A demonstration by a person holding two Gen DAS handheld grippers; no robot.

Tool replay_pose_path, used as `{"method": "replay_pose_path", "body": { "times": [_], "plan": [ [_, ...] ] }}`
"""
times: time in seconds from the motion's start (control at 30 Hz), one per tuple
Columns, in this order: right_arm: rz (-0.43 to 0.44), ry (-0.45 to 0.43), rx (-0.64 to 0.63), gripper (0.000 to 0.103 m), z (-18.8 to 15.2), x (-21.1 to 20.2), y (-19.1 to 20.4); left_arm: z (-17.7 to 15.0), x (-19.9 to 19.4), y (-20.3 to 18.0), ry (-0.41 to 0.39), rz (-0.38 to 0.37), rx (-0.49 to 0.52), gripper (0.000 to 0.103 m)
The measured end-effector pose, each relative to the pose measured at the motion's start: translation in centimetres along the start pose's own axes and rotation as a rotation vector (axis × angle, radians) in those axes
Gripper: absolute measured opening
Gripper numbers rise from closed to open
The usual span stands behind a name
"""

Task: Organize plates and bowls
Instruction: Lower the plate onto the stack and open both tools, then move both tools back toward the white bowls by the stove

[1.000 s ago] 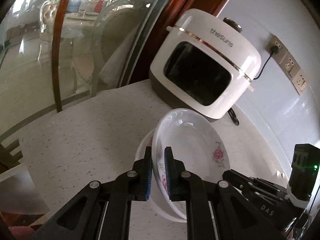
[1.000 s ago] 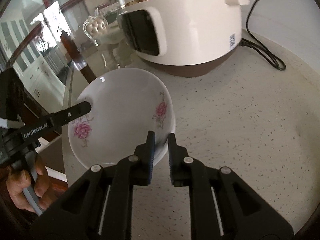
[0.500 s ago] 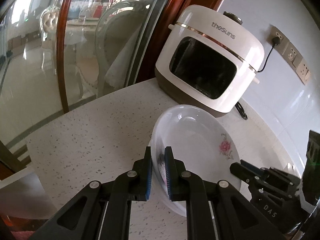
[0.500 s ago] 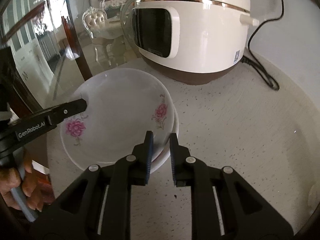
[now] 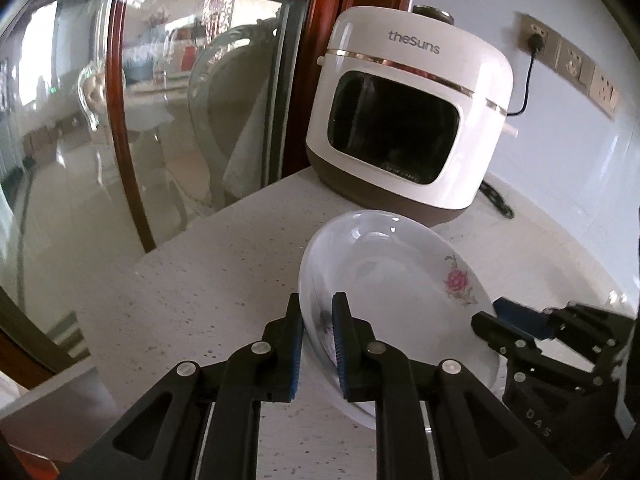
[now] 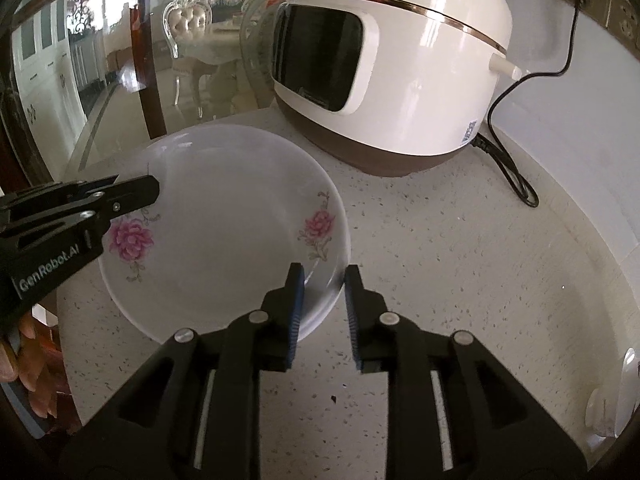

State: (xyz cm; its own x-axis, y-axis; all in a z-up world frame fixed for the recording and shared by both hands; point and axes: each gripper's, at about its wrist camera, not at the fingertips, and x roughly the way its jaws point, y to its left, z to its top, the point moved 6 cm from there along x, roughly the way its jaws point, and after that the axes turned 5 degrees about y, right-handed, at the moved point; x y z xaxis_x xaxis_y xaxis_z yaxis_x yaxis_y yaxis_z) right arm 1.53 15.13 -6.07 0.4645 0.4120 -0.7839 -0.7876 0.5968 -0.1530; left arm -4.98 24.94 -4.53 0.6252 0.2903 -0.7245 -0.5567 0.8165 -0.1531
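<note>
**Both grippers at the flowered plate**

Speckled white counter runs to a glass partition; white rice cooker sits at 12 o'clock, its cord plugged into the wall socket. White plate with pink flowers is on the counter just in front of the cooker. Left gripper is clamped on the plate's rim at 9 o'clock. Right gripper straddles the rim at 4 o'clock, fingers apart with a visible gap on the outer side. Person's fingers show at the left gripper's handle.
</note>
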Motion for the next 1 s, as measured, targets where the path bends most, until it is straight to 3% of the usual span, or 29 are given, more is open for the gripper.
{"method": "replay_pose_path", "body": {
  "times": [0.13, 0.43, 0.5, 0.57, 0.77, 1.0],
  "plan": [
    [-0.021, -0.006, -0.030, 0.038, -0.2, 0.1, 0.8, -0.3, 0.1, -0.2, -0.011, 0.044, 0.041, 0.018],
    [0.025, -0.025, 0.017, 0.049, -0.1, -0.1, 0.7, -0.5, 0.2, -0.4, -0.013, 0.054, 0.058, 0.027],
    [0.026, -0.042, 0.022, 0.052, 0.1, -0.3, 0.7, -0.3, 0.0, -0.5, -0.020, 0.050, 0.059, 0.044],
    [0.020, -0.071, 0.034, 0.062, 0.3, -0.9, 0.5, -0.2, -0.3, -0.5, -0.039, 0.056, 0.058, 0.056],
    [-0.005, -0.137, 0.100, 0.071, 0.6, -2.0, -1.1, 0.1, -0.8, -0.5, -0.064, 0.031, 0.049, 0.059],
    [-0.053, -0.194, 0.195, 0.074, 0.5, -3.3, -3.2, 0.4, -1.4, -1.3, -0.102, 0.007, 0.046, 0.066]
  ]
}}
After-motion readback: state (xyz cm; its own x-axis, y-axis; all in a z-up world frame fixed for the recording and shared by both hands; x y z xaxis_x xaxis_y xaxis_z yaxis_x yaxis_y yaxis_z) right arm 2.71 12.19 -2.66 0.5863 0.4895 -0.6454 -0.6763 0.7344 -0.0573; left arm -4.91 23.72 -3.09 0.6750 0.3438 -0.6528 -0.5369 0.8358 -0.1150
